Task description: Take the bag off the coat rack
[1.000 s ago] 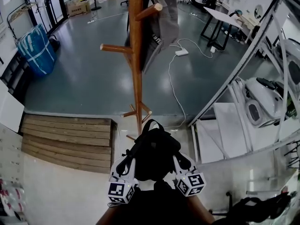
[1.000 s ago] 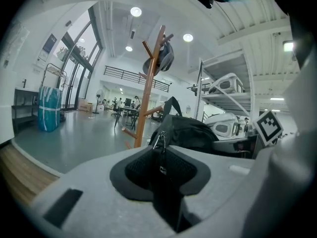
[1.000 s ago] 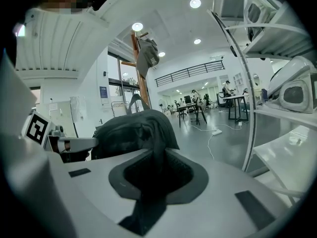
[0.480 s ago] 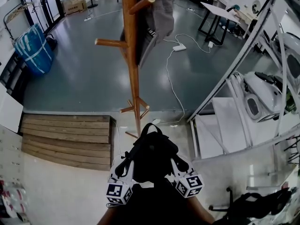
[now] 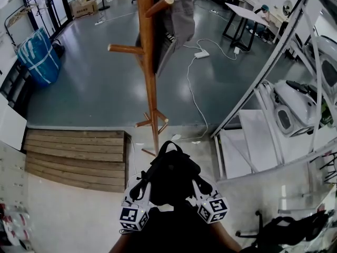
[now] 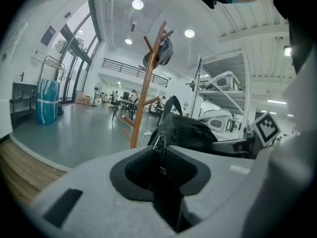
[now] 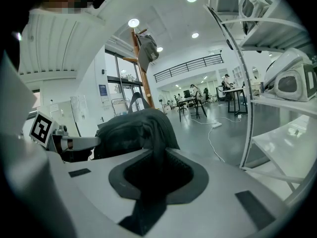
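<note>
we hold the black bag [image 5: 169,173] at 6 o'clock, clear of the coat rack [image 5: 149,78] at 12; left gripper [image 5: 140,187] and right gripper [image 5: 199,184] each clenched on its sides, likely to share the weight.

The bag [image 5: 169,175] appears to have sunk slightly.

Bag [image 5: 169,175] before coat rack [image 5: 150,88]; steps [image 5: 73,157] left.
</note>
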`<act>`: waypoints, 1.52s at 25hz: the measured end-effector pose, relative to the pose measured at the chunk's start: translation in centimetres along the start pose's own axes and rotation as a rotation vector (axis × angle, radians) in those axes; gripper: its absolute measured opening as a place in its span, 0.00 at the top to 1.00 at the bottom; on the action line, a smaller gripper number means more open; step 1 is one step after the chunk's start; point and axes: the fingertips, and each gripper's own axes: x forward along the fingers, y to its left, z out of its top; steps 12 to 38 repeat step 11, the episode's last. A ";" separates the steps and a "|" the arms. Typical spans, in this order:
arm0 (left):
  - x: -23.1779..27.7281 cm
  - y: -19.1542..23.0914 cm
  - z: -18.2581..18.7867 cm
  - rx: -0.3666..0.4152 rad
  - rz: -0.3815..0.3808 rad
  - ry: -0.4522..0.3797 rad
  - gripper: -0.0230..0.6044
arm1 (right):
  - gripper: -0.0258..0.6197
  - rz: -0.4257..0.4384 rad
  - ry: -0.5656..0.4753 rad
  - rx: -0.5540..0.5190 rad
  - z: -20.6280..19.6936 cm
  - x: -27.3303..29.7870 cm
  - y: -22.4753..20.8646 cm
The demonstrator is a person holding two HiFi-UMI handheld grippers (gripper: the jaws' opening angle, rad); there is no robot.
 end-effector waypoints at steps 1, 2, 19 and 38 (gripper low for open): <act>0.0 0.0 0.0 0.000 0.001 -0.001 0.83 | 0.86 0.002 0.002 0.000 0.0 0.0 0.0; 0.0 0.0 0.0 0.000 0.002 -0.002 0.83 | 0.86 0.002 0.002 0.000 -0.1 0.0 0.0; 0.0 0.2 0.2 -0.004 0.008 -0.005 0.83 | 0.86 0.004 -0.006 -0.004 0.3 0.1 0.2; 0.0 0.2 0.2 -0.004 0.008 -0.005 0.83 | 0.86 0.004 -0.006 -0.004 0.3 0.1 0.2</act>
